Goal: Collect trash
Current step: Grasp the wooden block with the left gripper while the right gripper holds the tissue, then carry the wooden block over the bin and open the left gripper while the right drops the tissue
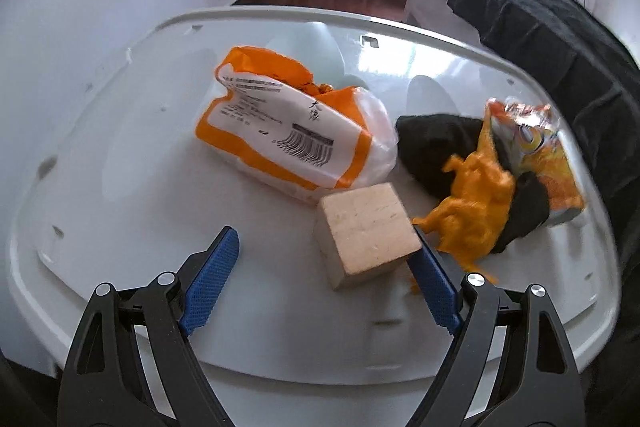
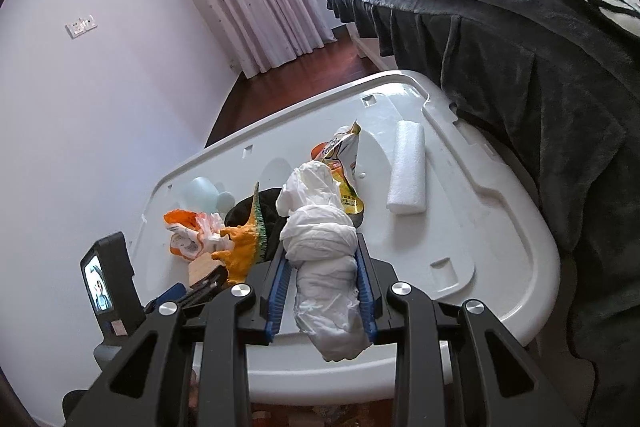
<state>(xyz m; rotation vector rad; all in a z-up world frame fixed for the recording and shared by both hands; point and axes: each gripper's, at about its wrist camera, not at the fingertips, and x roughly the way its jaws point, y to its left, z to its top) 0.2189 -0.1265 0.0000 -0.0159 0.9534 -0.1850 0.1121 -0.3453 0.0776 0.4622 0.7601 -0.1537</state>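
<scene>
Right tool (image 2: 322,287) clenched on white bag wad (image 2: 320,247), over lid surface (image 2: 500,267). Left tool (image 1: 324,267) released, wood block (image 1: 366,233) between pads, touching one. Risk: closing off-centre tips block w/ orange toy (image 1: 472,211) snagged; wad may slip.
</scene>
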